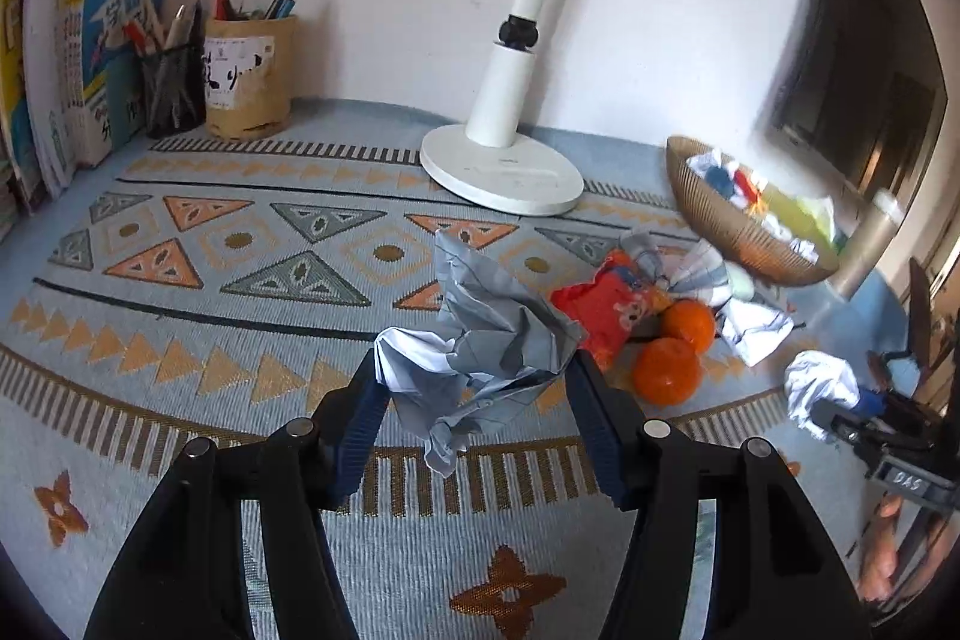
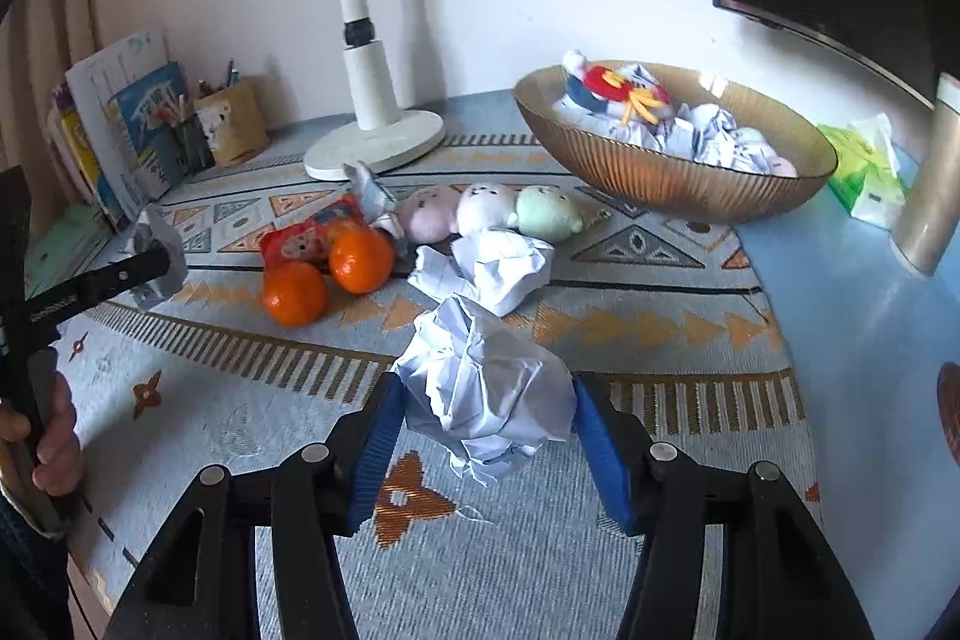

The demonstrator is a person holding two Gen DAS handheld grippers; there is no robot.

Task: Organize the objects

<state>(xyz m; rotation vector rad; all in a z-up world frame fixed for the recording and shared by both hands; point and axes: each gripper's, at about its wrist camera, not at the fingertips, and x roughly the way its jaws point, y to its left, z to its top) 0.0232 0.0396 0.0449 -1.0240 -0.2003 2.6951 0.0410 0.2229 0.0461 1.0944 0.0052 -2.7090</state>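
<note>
My left gripper [image 1: 474, 388] pinches a grey crumpled paper ball [image 1: 486, 340] between its blue pads, held above the patterned mat [image 1: 240, 244]. My right gripper [image 2: 483, 412] pinches a white crumpled paper ball [image 2: 486, 388] the same way, near the mat's right edge. Beyond both lie two oranges [image 2: 327, 280], a red snack packet [image 2: 300, 235], three plush toys [image 2: 489, 211] and another paper wad [image 2: 498, 268]. The ribbed bowl [image 2: 660, 178], far right, holds more paper wads. A lamp base [image 2: 375, 142] stands far centre.
</note>
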